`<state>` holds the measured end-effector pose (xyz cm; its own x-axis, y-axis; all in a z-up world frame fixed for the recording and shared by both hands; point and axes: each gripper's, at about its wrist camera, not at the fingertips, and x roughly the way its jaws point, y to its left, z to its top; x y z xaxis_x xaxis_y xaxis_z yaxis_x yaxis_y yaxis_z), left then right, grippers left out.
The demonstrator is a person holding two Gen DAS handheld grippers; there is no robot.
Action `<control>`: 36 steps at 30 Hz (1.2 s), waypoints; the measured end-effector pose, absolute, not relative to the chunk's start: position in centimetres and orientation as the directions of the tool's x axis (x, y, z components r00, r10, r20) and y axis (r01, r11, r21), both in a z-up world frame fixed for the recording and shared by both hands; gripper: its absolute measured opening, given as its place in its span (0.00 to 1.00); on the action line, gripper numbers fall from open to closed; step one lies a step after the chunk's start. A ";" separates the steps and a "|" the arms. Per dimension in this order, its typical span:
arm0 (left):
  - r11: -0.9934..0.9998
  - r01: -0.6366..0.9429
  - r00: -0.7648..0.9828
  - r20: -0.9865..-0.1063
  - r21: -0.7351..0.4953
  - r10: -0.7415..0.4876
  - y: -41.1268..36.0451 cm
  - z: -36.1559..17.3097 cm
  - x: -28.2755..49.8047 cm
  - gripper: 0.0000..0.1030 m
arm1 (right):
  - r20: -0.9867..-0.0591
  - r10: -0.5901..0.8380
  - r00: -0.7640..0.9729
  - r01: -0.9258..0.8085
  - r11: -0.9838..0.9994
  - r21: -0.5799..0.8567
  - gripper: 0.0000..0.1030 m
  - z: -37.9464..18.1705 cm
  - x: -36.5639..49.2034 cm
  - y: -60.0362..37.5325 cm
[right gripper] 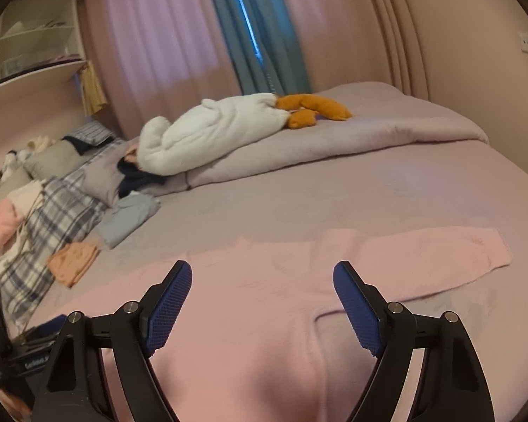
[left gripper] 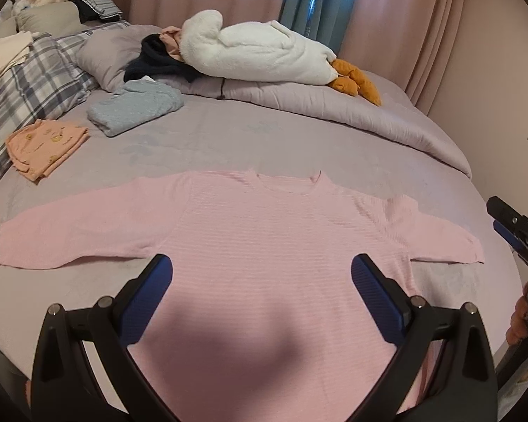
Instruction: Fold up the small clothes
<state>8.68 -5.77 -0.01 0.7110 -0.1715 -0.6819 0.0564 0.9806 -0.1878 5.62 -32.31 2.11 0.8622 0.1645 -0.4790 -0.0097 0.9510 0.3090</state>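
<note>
Left gripper [left gripper: 260, 277] hangs over a pink top [left gripper: 264, 239], jaws wide apart and empty. Top lies flat on a lilac bed [left gripper: 264, 130], sleeves spread; folded clothes [left gripper: 133, 107] at ten o'clock, curtains [left gripper: 397, 10] at twelve.

Right gripper [right gripper: 262, 281], equally agape and empty, hovers above the top [right gripper: 264, 302]; one sleeve [right gripper: 440, 249] reaches toward two o'clock across the bed [right gripper: 334, 197].

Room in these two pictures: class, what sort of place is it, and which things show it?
Most likely a bedroom at home. A pink top lies spread on a wide bed, plaid pillows sit at its head, and long curtains hang behind.
</note>
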 end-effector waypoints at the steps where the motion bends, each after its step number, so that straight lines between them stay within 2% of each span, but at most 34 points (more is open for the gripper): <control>1: 0.980 0.056 0.707 -0.686 -0.191 -0.174 -6.1 -0.1 9.2 0.98 | -0.486 0.171 0.857 -0.005 0.946 0.325 0.79 1.9 6.3 -33.2; 4: 0.980 0.049 0.691 -0.702 -0.192 -0.172 -7.2 -0.8 10.5 0.98 | -0.518 0.176 0.837 0.031 0.930 0.366 0.70 1.0 8.0 -35.3; 11: 0.981 0.068 0.644 -0.743 -0.181 -0.182 -10.6 -2.9 12.7 0.98 | -0.571 0.216 0.792 0.160 0.829 0.536 0.69 -1.8 11.8 -42.2; 16: 0.983 0.093 0.607 -0.773 -0.161 -0.184 -12.5 -4.2 13.9 0.98 | -0.653 0.100 0.751 0.320 0.809 0.492 0.69 -5.2 11.6 -44.9; 18: 0.982 0.097 0.602 -0.776 -0.164 -0.189 -13.1 -4.6 14.3 0.98 | -0.688 0.078 0.722 0.373 0.793 0.482 0.63 -6.5 11.5 -46.2; 20: 0.980 0.102 0.594 -0.780 -0.171 -0.198 -13.6 -5.0 14.6 0.98 | -0.712 0.037 0.702 0.426 0.779 0.460 0.62 -7.5 11.1 -47.4; 24: 0.977 0.104 0.575 -0.790 -0.187 -0.213 -14.3 -5.6 15.0 0.95 | -0.734 0.029 0.679 0.497 0.718 0.487 0.53 -9.2 10.4 -50.8; 36: 0.978 0.129 0.568 -0.796 -0.166 -0.210 -16.2 -5.6 14.5 0.95 | -0.766 -0.085 0.637 0.657 0.580 0.482 0.53 -11.5 6.1 -57.0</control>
<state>14.52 -16.21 -5.55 0.5683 -0.2102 -0.7955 0.1287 0.9776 -0.1665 6.09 -56.99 -11.46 0.6368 -0.0848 -0.7664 0.6571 0.5797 0.4818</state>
